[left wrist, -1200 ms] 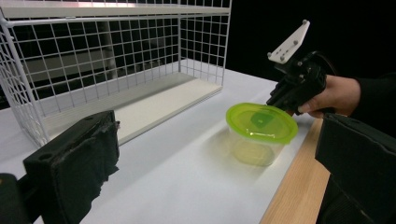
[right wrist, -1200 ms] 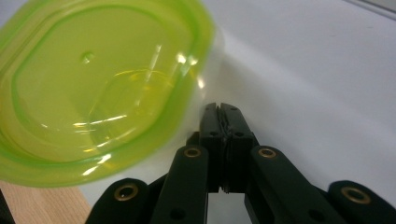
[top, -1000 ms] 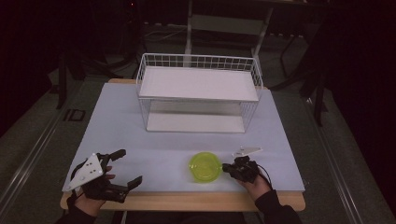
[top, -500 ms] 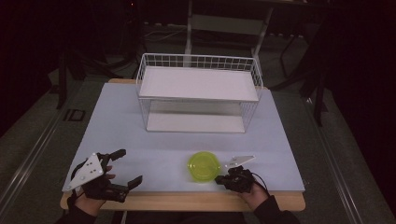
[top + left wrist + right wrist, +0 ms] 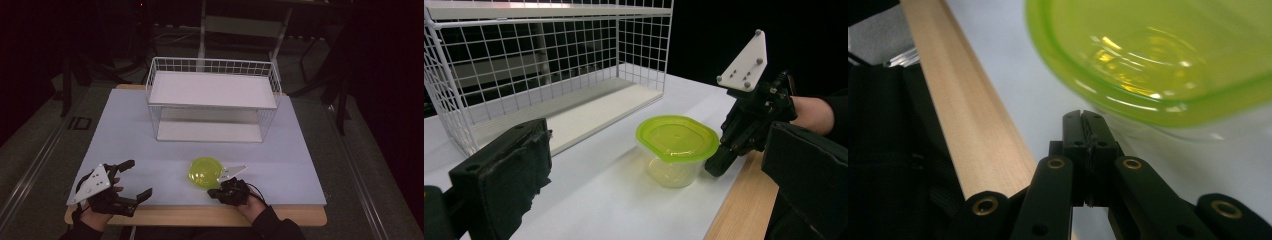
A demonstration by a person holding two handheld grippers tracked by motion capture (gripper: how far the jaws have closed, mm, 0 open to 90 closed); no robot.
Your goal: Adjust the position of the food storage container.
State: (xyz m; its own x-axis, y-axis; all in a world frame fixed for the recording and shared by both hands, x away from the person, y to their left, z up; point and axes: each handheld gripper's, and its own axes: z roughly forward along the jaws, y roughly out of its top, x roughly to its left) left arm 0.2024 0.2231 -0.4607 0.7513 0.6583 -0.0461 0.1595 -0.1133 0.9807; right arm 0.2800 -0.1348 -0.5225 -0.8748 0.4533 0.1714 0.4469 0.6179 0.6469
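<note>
A clear tub with a yellow-green lid [image 5: 205, 173] stands on the white mat near the table's front edge. My right gripper [image 5: 214, 193] lies low just in front of it, jaws shut with nothing between them. In the right gripper view the closed tips [image 5: 1082, 117] sit right under the tub's lid rim [image 5: 1158, 55]; whether they touch it I cannot tell. My left gripper [image 5: 139, 178] rests at the front left, open and empty. From the left gripper view I see the tub [image 5: 677, 137] between my wide pads [image 5: 509, 170], farther off, with the right gripper [image 5: 719, 165] beside it.
A white wire rack [image 5: 212, 102] with two shelves stands at the middle back of the mat [image 5: 125, 135]. The table's wooden front edge [image 5: 200, 215] runs just below both hands. The surroundings are dark.
The right gripper has slid left along the front edge, from the tub's right side to just in front of it. The tub and the left gripper have stayed put.
</note>
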